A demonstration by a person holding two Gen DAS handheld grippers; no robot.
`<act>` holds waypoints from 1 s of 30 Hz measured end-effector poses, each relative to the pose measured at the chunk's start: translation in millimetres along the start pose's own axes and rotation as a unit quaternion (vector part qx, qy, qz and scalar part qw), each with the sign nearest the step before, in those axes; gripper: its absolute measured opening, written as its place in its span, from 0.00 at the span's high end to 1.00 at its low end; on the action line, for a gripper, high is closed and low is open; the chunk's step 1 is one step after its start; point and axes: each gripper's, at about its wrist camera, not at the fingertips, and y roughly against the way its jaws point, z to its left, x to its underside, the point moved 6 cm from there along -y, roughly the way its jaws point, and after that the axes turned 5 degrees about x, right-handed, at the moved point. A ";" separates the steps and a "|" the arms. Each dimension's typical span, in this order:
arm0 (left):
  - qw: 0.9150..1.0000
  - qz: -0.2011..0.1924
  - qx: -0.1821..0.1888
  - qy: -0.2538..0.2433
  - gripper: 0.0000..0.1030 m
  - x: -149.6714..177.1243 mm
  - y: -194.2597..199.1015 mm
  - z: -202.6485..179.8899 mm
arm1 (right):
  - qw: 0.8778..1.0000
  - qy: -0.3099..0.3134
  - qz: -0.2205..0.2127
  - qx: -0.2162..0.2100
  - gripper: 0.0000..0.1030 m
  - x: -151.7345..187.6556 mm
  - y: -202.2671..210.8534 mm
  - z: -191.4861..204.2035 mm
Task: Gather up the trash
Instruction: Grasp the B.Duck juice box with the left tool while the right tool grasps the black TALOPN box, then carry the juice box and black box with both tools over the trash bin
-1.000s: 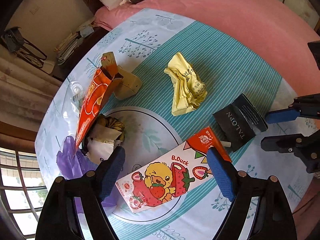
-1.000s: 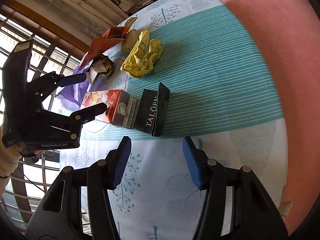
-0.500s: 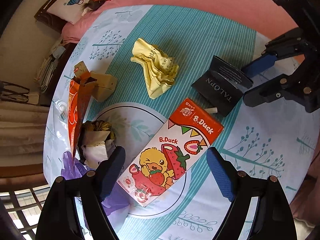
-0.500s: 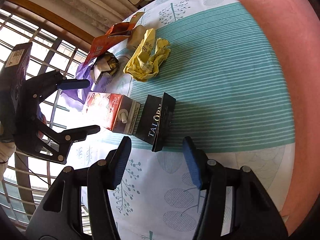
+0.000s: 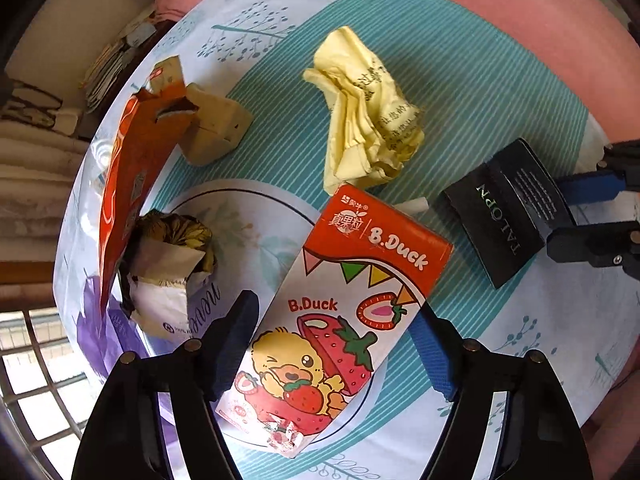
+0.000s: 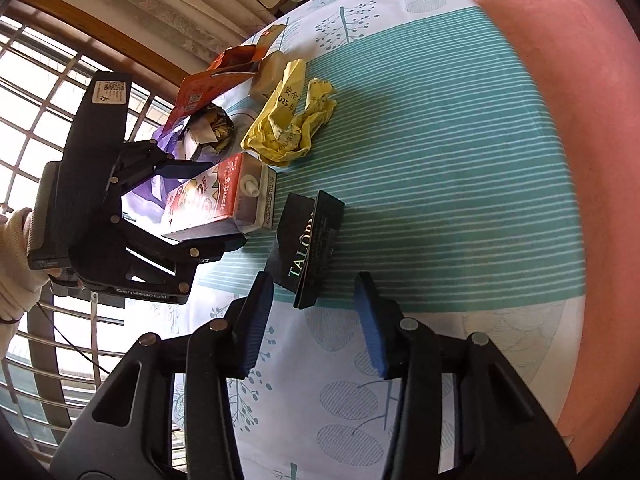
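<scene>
Red juice carton between closing left gripper; right gripper closing, empty, by black box

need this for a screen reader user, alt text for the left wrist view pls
Left hand-held gripper closing around a B.Duck strawberry milk carton lying on a patterned cloth. Nearby lie crumpled yellow paper and a black TALOPN box.

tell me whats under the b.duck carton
The B.Duck carton lies flat on the printed cloth, over a ring-shaped print. A white spout tip pokes out past its red end. Anything directly beneath the carton is covered and cannot be seen.
</scene>
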 end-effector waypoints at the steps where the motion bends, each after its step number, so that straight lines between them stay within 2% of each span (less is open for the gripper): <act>1: 1.000 -0.001 0.001 0.018 0.34 2.1 0.7 -0.5 | 1.000 -0.001 -0.001 0.001 0.64 -0.6 -0.5 -0.5; 5: 0.997 -0.008 -0.004 0.078 0.49 14.8 6.2 -7.0 | 1.000 0.003 -0.006 0.008 0.68 -2.4 -1.7 0.5; 9: 0.991 -0.016 0.012 0.131 0.49 32.9 11.2 -23.0 | 1.000 0.002 -0.011 0.016 0.72 -5.3 -5.0 3.4; 11: 0.988 -0.024 0.018 0.154 0.49 41.8 15.6 -30.3 | 1.000 0.001 -0.013 0.020 0.77 -6.9 -7.9 4.6; 13: 0.983 -0.033 0.028 0.178 0.49 51.7 20.4 -36.1 | 1.000 -0.004 -0.007 0.019 0.90 -7.0 -12.9 5.4; 16: 0.975 -0.044 0.037 0.214 0.49 72.0 28.6 -43.6 | 1.000 -0.013 0.000 0.017 0.97 -3.1 -14.8 6.9; 19: 0.968 -0.056 0.050 0.240 0.50 95.0 39.3 -50.7 | 1.000 -0.021 0.001 0.013 0.99 6.1 -10.7 11.4; 25: 0.960 -0.082 0.067 0.261 0.50 149.9 66.3 -68.0 | 0.999 -0.032 -0.004 0.005 0.99 34.2 7.5 30.0; 30: 0.959 -0.107 0.074 0.251 0.50 196.3 82.6 -68.5 | 0.999 -0.047 -0.020 0.008 0.99 69.0 28.3 51.6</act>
